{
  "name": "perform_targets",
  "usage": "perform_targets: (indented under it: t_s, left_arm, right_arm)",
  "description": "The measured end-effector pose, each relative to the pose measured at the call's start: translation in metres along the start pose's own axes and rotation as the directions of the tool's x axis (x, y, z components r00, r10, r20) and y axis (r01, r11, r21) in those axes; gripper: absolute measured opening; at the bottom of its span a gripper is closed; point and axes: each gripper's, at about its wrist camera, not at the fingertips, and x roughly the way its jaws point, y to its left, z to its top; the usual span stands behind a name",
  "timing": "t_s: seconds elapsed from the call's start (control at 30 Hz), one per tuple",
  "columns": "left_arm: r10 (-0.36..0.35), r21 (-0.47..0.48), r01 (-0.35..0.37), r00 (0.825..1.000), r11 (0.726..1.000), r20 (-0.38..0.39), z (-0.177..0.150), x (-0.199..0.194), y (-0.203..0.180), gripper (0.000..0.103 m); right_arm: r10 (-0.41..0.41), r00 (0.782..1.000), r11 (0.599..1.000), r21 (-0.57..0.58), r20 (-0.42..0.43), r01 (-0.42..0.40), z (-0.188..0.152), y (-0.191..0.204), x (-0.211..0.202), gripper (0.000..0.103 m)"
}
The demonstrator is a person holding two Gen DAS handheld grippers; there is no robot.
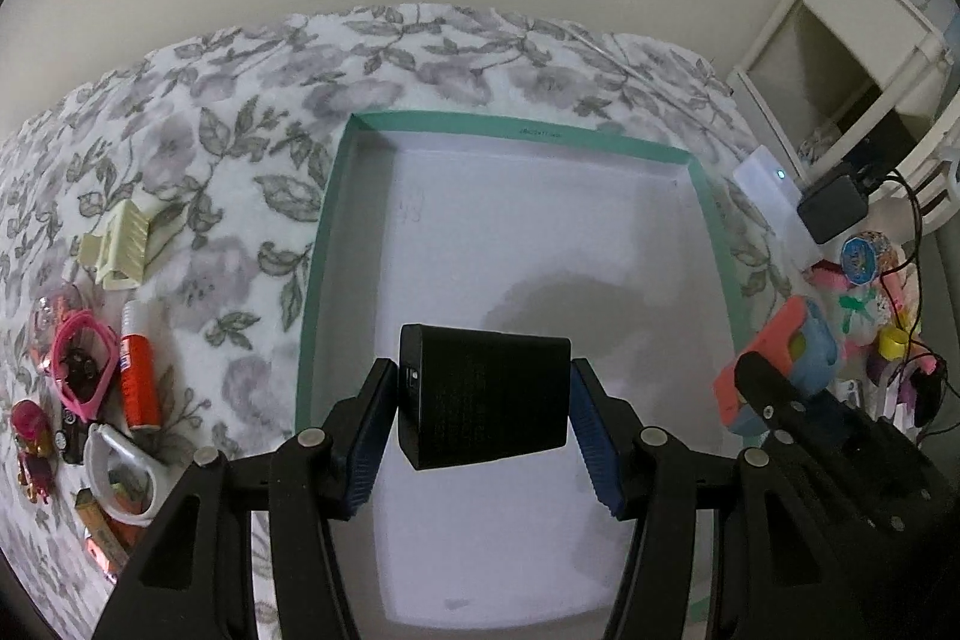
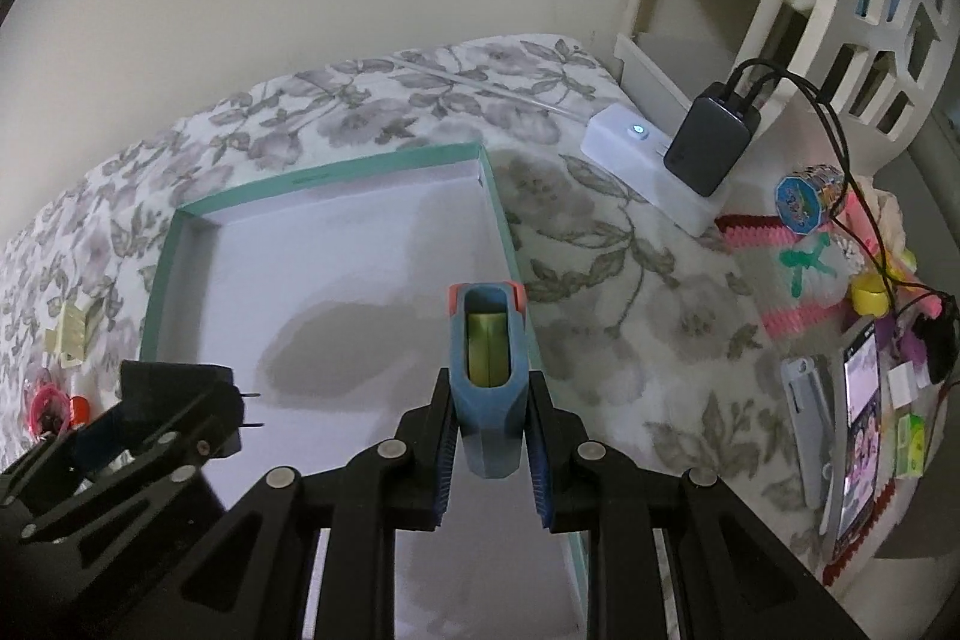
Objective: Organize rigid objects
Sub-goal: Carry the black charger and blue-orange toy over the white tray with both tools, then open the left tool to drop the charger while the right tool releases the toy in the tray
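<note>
My left gripper (image 1: 483,400) is shut on a black charger block (image 1: 486,397) and holds it above the white floor of a shallow teal-rimmed box (image 1: 522,133). The charger, with its plug prongs, also shows in the right wrist view (image 2: 180,409). My right gripper (image 2: 489,436) is shut on a blue, orange and yellow toy (image 2: 489,370), held above the box's right rim (image 2: 501,226). The right gripper and toy appear in the left wrist view (image 1: 780,370).
The box lies on a floral blanket (image 1: 228,142). Left of it are a cream clip (image 1: 123,244), a glue stick (image 1: 137,364), a pink toy (image 1: 84,370) and small items. Right are a white power strip (image 2: 648,160) with black adapter (image 2: 711,145), a phone (image 2: 858,430) and toys.
</note>
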Motion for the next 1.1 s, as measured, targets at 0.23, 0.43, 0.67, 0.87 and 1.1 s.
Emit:
perform_targets:
  t_s: [0.23,0.43,0.67,0.87,1.1]
  left_arm:
    - [-0.023,-0.021,0.023,1.000,1.000,-0.007,0.001,0.010,0.000,0.061]
    - [-0.021,-0.028,0.021,1.000,0.999,0.014,0.003,0.003,0.003,0.068]
    - [-0.002,-0.092,0.009,0.997,0.996,0.075,0.006,-0.018,0.022,0.074]
    - [0.033,-0.122,-0.022,0.996,0.992,0.088,0.006,-0.021,0.036,0.074]
    - [0.042,-0.140,-0.029,0.995,0.990,0.092,0.003,-0.022,0.046,0.076]
  right_arm:
    - [-0.007,1.000,1.000,-0.029,-0.014,0.007,0.005,0.003,0.003,0.023]
    - [0.004,1.000,1.000,-0.026,-0.025,-0.005,0.007,0.001,0.002,0.023]
    - [0.011,0.999,0.999,-0.036,-0.040,-0.013,0.007,0.001,0.002,0.023]
    - [0.013,0.999,1.000,-0.027,-0.046,-0.014,0.008,0.000,0.001,0.025]
    - [0.017,1.000,0.999,-0.042,-0.017,-0.017,0.012,0.002,-0.009,0.051]
